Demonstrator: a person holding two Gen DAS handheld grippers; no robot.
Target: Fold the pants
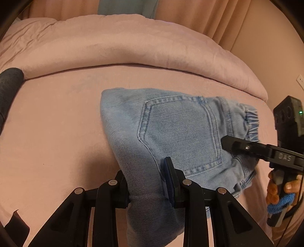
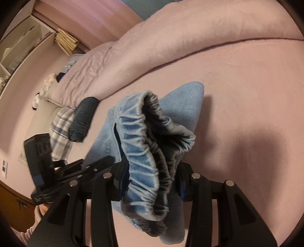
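Note:
Light blue denim pants (image 1: pixel 176 129) lie folded on the pink bed, back pocket up, elastic waistband (image 1: pixel 250 123) at the right. My left gripper (image 1: pixel 146 182) is shut on the leg-side fold of the pants at the near edge. My right gripper (image 2: pixel 152 180) is shut on the bunched elastic waistband (image 2: pixel 144 152) and holds it lifted off the sheet. In the left wrist view the right gripper (image 1: pixel 239 146) comes in from the right onto the waistband end. In the right wrist view the left gripper (image 2: pixel 95 167) shows at lower left beside the pants (image 2: pixel 188 98).
A pink sheet (image 1: pixel 57 133) covers the bed, with a folded pink duvet (image 1: pixel 114 47) across the far side. A dark rolled garment (image 2: pixel 83 117) lies at the bed's left, beside plaid fabric (image 2: pixel 60 131). Curtains (image 1: pixel 199 15) and a shelf (image 2: pixel 22 49) stand beyond.

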